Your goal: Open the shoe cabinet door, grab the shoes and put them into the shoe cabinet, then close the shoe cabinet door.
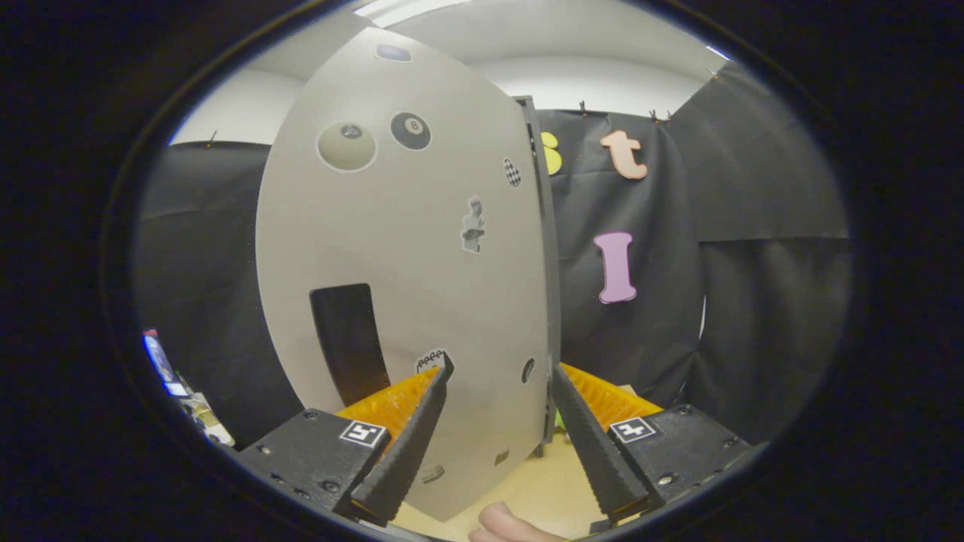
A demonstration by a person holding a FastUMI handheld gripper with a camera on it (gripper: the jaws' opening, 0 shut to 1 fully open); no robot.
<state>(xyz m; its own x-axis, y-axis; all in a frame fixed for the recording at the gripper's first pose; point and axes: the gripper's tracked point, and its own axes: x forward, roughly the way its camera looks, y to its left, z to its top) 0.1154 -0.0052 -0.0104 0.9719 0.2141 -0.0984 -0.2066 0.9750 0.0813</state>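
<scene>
A grey shoe cabinet door (407, 248) with several stickers and a dark rectangular cut-out handle (348, 339) stands just ahead of my fingers. Its right edge meets the dark cabinet frame (548, 248). My gripper (501, 373) is open, and the door's lower right part lies between and beyond the two fingertips. Neither finger presses on the door. The cabinet's inside is hidden, and I cannot tell whether the door is shut or slightly ajar.
A pale wooden table top (527, 482) lies below the door. A person's fingertip (501, 523) shows at the near edge under the fingers. Small coloured items (181, 391) sit at the far left. Black cloth walls close the booth behind and to the right.
</scene>
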